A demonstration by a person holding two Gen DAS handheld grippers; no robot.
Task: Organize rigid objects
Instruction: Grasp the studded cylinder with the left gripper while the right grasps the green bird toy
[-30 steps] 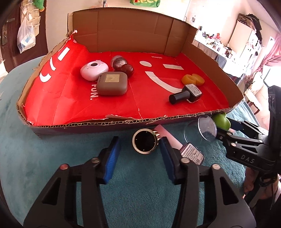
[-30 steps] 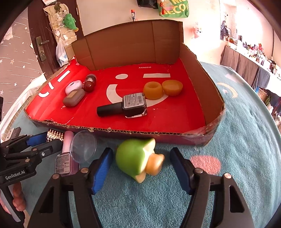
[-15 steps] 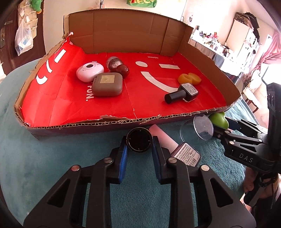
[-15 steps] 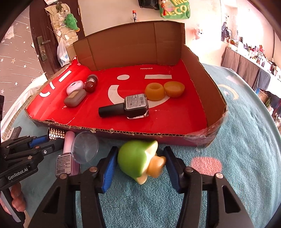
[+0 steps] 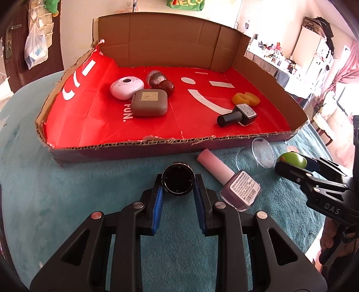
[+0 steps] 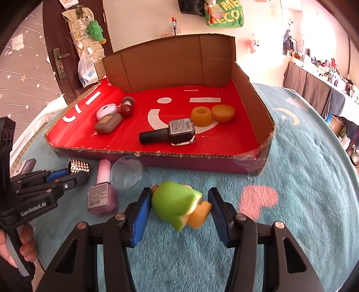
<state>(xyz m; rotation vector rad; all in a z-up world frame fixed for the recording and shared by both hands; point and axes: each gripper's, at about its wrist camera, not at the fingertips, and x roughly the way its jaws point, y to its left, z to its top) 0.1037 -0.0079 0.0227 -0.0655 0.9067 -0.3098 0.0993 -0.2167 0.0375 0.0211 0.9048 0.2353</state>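
The left gripper (image 5: pixel 178 194) is clamped on a round studded metal cap (image 5: pixel 178 182) at six o'clock of the cardboard tray (image 5: pixel 125 147); lift it straight before crossing the ragged corrugated rim. At its three o'clock, past the glossy pink polish bottle (image 5: pixel 233 182), the right gripper (image 6: pixel 178 207) has just been closing on the smooth green toy (image 6: pixel 175 205), its pads touching both sides, so squeeze gently on that rounded plastic.

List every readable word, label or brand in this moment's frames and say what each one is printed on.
"MINISO": red lining of the cardboard box.
"FUN.": same lining, beside the brown case.
"GenRobot.AI": left gripper body.
"DAS": right gripper body.
"MECO", cut off: green bag on the wall.
Labels on the purple bottle and black bottle: too small to read.
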